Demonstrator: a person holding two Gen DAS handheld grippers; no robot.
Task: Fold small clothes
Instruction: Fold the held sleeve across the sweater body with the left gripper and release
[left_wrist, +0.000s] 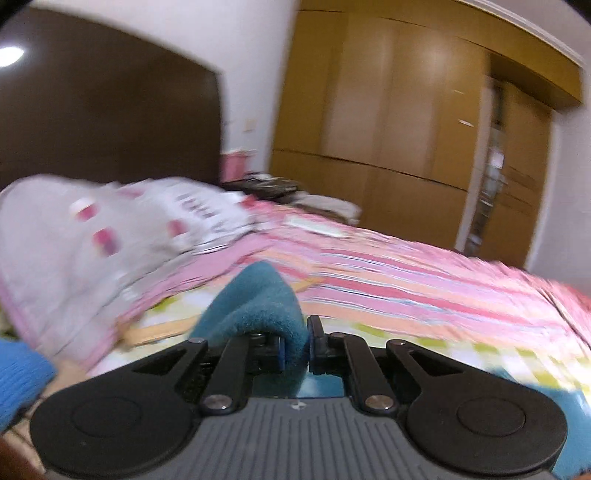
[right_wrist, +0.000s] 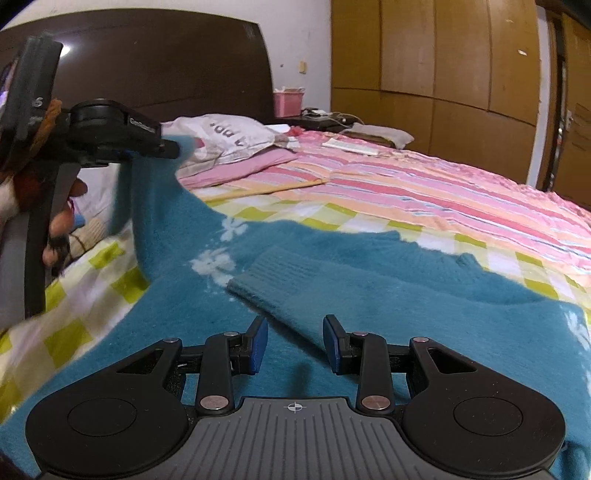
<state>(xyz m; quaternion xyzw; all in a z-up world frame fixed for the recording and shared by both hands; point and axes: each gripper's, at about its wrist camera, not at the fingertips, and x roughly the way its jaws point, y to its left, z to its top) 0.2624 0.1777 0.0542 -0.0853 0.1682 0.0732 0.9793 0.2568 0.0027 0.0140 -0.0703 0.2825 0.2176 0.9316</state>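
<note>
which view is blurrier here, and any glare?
Left wrist view: heavy motion blur smears the pillow and striped bedspread; only the left hand-held gripper, clamped on the teal sweater, is sharp. Right wrist view: mostly crisp, though the lifted sweater edge near the left hand-held gripper is blurred. A ceiling-light reflection glares on the headboard in both; fisheye bends the wardrobe.

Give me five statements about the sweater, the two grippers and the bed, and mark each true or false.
1. The left gripper is shut on a fold of the teal sweater. True.
2. The right gripper clamps the sweater's cuff. False: its jaws stand apart and the sleeve cuff lies just ahead of them.
3. The sweater has white flower marks. True.
4. The sweater lies on a bare wooden floor. False: it lies on a checked and striped bedcover.
5. The headboard is white. False: it is dark brown.
</note>
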